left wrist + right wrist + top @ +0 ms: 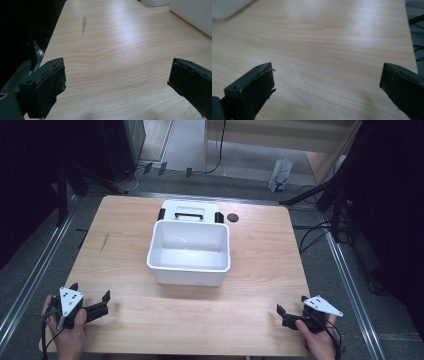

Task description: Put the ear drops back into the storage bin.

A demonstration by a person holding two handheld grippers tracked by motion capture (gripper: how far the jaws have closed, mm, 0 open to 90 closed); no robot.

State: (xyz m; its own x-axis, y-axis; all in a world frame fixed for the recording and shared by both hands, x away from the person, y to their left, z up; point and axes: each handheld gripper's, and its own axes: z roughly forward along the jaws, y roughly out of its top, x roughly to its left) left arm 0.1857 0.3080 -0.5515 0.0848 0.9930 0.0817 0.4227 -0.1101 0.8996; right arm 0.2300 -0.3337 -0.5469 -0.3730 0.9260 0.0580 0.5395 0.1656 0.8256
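Note:
An empty white plastic bin [190,252] stands in the middle of the wooden table [250,320]. Its white lid [189,210], with a black handle and black latches, lies flat just behind it. My left gripper [91,291] rests near the front left corner, held by a hand, jaws wide open with nothing between them. My right gripper [291,303] sits near the front right corner, also open and holding nothing. In the left gripper view the gripper [116,72] faces bare wood, with the bin's wall [192,12] at upper right. The right gripper [327,77] in its own view spreads over bare wood, the bin's corner [227,7] at upper left.
A small black round disc [232,217] lies on the table to the right of the lid. A grey streak [83,24] marks the wood on the left side. Cables and black stand legs cross the floor [320,235] around the table.

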